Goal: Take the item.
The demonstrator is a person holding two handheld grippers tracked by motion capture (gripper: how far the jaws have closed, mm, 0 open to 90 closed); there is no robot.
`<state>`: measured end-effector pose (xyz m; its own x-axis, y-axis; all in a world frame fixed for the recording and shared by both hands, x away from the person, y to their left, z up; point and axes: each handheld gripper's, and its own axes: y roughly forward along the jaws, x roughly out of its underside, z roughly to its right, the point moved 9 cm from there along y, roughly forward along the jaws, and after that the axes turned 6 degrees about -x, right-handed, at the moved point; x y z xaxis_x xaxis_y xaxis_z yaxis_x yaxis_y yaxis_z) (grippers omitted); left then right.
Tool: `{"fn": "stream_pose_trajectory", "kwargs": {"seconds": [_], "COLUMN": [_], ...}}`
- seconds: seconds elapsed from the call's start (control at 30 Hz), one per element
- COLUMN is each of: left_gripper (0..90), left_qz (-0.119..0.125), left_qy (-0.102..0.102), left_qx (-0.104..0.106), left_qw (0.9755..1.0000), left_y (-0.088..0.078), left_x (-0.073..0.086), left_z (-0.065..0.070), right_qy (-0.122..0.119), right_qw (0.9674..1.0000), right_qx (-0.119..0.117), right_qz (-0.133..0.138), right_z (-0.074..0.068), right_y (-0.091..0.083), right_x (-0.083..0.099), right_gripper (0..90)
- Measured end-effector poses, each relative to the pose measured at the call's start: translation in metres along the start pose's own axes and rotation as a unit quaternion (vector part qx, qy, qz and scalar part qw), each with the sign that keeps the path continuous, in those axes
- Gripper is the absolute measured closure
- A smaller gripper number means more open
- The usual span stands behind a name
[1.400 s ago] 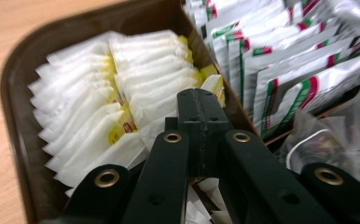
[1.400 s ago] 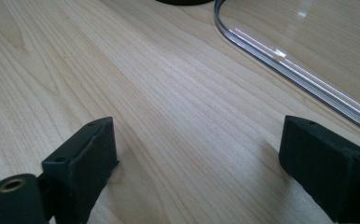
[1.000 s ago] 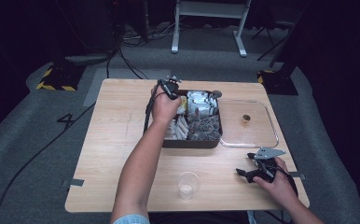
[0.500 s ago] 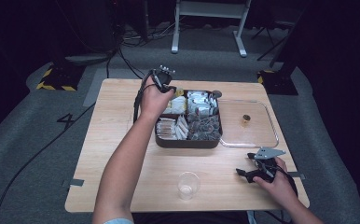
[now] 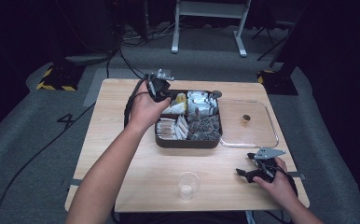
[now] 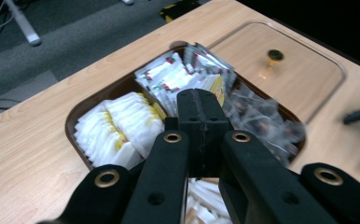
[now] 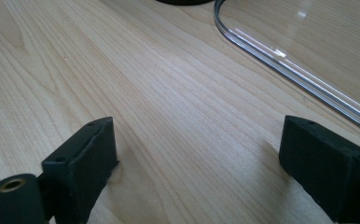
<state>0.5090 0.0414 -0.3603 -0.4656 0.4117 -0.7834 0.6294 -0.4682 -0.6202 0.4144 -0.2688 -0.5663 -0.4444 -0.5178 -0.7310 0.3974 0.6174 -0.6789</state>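
Over the far-left corner of the compartment tray [image 5: 187, 142], the left gripper [image 6: 202, 112] hovers with jaws together; whether a sachet is pinched between them cannot be told. The white sachets [image 6: 117, 126] lie in the tray's near-left compartment as that gripper's view shows it. Lift straight up to avoid snagging neighbouring packets. At the near edge of the surface [image 5: 122, 163] stands a clear cup [image 5: 188, 185]. Right of the tray lies the clear lid [image 5: 248, 126]. Toward the near-right corner, the right gripper [image 7: 197, 172] rests with jaws apart, empty.

A light wooden table [image 5: 122, 158] stands on grey carpet [image 5: 33, 154]. Beyond the table: a white metal frame [image 5: 208, 21], black cables [image 5: 127, 44], and yellow-black hazard tape [image 5: 54, 86] in dark surroundings.
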Motion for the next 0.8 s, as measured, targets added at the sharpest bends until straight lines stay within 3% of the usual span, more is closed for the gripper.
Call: {"fn": "stream_pose_trajectory", "kwargs": {"seconds": [0.1,0.3,0.57,0.8], "left_gripper": [90.0,90.0,90.0,90.0], "left_qz": [0.004,0.016,0.038,0.047], "left_qy": [0.021,0.037,0.055,0.064], "left_qx": [0.01,0.034,0.072,0.102], "left_qw": [0.9997,0.9986,0.9952,0.9915], "left_y": [-0.013,-0.031,-0.056,-0.063], "left_x": [0.006,0.016,0.031,0.047], "left_z": [0.013,0.031,0.06,0.084], "right_qy": [0.0,0.0,0.0,0.0], "right_qw": [1.0,1.0,1.0,1.0], "right_qx": [0.0,0.0,0.0,0.0], "right_qz": [0.0,0.0,0.0,0.0], "right_z": [0.0,0.0,0.0,0.0], "right_y": [0.0,0.0,0.0,0.0], "right_x": [0.0,0.0,0.0,0.0], "right_gripper": [11.4,11.4,11.4,11.4]}}
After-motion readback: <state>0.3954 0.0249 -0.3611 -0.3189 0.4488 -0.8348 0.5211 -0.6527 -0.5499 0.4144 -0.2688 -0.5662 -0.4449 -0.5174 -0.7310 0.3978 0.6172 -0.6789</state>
